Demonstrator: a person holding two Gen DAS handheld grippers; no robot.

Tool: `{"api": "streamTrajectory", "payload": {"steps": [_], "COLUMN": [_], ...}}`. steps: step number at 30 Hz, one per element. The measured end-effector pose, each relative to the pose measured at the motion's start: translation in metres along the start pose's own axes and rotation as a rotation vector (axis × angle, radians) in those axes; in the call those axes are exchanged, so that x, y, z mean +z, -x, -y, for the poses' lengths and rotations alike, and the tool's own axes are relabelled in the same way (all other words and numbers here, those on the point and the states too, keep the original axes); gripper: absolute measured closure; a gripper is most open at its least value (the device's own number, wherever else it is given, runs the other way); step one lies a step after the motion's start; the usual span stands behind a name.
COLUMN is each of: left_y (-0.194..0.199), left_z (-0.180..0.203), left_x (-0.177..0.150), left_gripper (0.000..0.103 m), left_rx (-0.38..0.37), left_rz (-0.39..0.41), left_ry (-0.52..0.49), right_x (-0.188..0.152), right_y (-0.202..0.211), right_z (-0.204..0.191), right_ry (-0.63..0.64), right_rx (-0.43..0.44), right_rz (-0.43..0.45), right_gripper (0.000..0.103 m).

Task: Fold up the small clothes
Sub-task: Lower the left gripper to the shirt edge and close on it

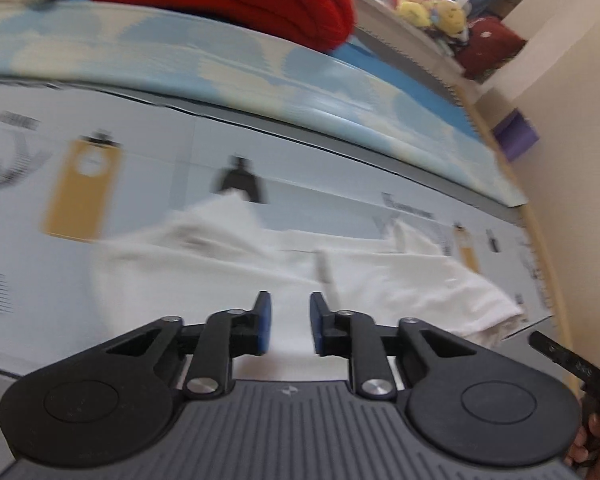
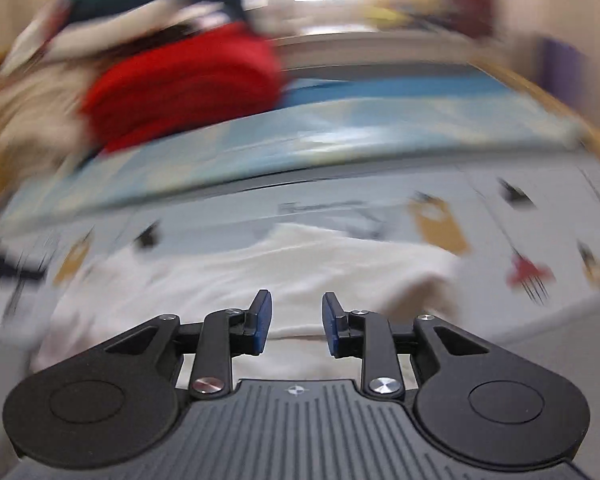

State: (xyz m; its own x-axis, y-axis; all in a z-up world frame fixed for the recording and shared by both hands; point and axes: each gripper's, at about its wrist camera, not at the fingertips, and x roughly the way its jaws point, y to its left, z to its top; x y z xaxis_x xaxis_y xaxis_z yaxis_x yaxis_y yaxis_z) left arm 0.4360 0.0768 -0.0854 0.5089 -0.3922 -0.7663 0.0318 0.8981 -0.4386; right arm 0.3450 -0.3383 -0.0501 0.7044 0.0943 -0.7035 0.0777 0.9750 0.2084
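One white garment (image 1: 284,256) is spread, rumpled, across the lower middle of both views on the printed sheet (image 1: 148,152). Left gripper (image 1: 290,326) and right gripper (image 2: 296,326) are held apart above it, empty. Uneven folding is risked if those creases are left unsmoothed.

Right gripper (image 2: 292,322) hangs over the white garment (image 2: 260,272), jaws parted, nothing pinched between the blue pads (image 2: 265,320). Garment lies spread on a printed grey sheet (image 2: 520,220). Beyond the garment, a pale blue patterned mat (image 2: 340,140); behind that, left, a red knit (image 2: 188,84). Heavy blur throughout.
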Motion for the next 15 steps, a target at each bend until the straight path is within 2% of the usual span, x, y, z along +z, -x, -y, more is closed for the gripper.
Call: {"api": "streamTrajectory", "payload": {"steps": [1,3,8,12,15], "left_y": [-0.009,-0.029,-0.074,-0.101,-0.115], "left_z": [0.008,0.023,0.035,0.035,0.033], "left_x": [-0.001,-0.007,-0.017,-0.019,-0.022], "left_gripper": [0.083,0.083,0.083,0.083,0.083], "left_rx": [-0.012,-0.021,-0.045,-0.022,-0.031], "left_rz": [-0.003,-0.011,-0.044,-0.080,-0.106], "left_ry": [-0.003,-0.018,0.022,0.036,0.062], "right_x": [0.005,0.017,0.030,0.041,0.045], "right_y": [0.000,-0.001,0.005,-0.004,-0.006], "right_z": [0.009,0.024,0.057,0.066,0.075], "right_ry": [-0.057,-0.143,-0.259,-0.292,-0.296], "right_rx": [-0.034,-0.038,-0.071,-0.072,-0.078], "right_rz": [0.007,0.042,0.079,0.089,0.100], "right_gripper": [0.073,0.072,0.072,0.072,0.072]}}
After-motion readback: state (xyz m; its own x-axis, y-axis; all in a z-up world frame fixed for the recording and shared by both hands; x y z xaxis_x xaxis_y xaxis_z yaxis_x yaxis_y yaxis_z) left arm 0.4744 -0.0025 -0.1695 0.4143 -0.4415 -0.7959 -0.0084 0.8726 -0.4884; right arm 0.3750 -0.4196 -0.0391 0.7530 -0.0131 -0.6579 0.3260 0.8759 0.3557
